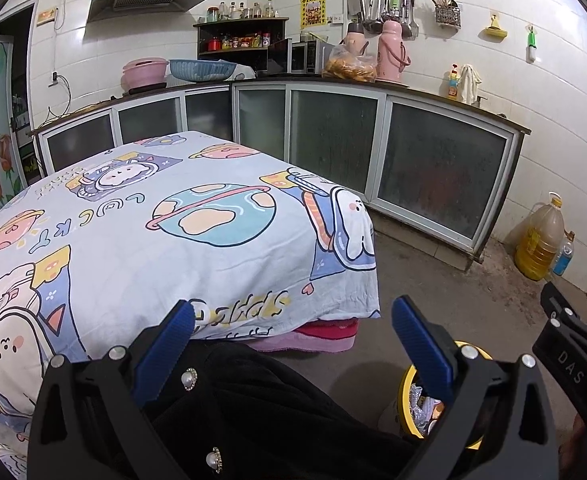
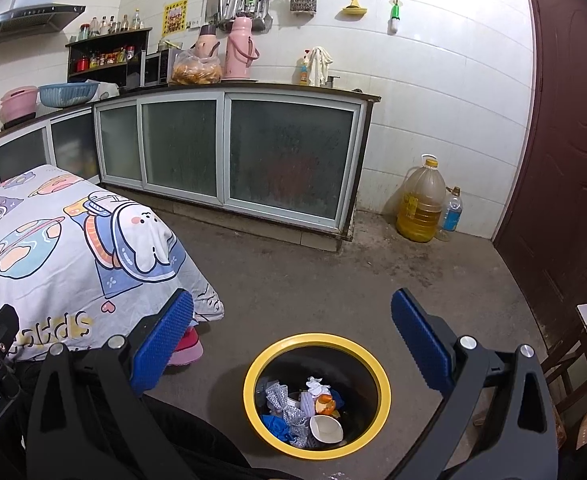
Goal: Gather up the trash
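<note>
We hold both tools with fingers spread wide and nothing between them. The left gripper (image 1: 293, 332) hangs over the near edge of the table (image 1: 141, 240); the right gripper (image 2: 293, 332) hangs above the bin (image 2: 385, 396).

Each gripper has two fingers, and their pads (image 2: 165, 344) are blue with a ribbed, dimpled rubber face, set on black angular arms with silver bolts.

The bin is one round bucket, dark inside, with a smooth yellow rim, standing on rough grey concrete floor (image 2: 333, 272) just beside the table corner. The trash (image 2: 305, 412) lies inside it: crinkled silver foil pieces, blue scraps, a white crumpled bit, something orange, one pale smooth cup on its side. We cannot count the pieces exactly.

The table wears a soft cotton cloth, pale blue, printed with cartoon rabbits and planets; its top is bare.

By the wall stand two bottles: one big plastic oil jug (image 2: 419, 204), yellow cap, and one small clear water bottle (image 2: 450, 213) touching it. On the counter, two pink flasks (image 2: 239, 48).
</note>
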`<state>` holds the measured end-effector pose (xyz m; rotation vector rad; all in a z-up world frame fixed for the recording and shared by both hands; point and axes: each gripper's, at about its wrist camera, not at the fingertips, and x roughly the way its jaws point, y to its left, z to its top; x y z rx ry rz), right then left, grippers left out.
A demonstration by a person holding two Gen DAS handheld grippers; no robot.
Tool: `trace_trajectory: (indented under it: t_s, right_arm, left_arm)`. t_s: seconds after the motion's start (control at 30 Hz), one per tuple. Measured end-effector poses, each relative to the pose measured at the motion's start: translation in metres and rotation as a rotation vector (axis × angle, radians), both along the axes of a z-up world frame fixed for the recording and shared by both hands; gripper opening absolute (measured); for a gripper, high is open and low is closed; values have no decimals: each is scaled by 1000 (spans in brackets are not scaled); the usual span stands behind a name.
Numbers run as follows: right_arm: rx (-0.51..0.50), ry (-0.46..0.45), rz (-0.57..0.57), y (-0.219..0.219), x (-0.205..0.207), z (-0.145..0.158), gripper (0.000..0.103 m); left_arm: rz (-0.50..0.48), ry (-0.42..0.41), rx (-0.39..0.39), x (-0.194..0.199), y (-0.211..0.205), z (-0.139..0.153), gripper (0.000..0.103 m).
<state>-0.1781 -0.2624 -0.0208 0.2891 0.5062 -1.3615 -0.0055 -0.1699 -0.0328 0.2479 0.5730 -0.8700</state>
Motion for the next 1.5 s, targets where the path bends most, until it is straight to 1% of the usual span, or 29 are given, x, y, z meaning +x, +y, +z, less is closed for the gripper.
trace_trajectory:
  t_s: [1.5]
  right_arm:
    - [15,5,-2,-4,-2,-2,95]
  left_arm:
    - [-9,17,3,-1,-4,-4,95]
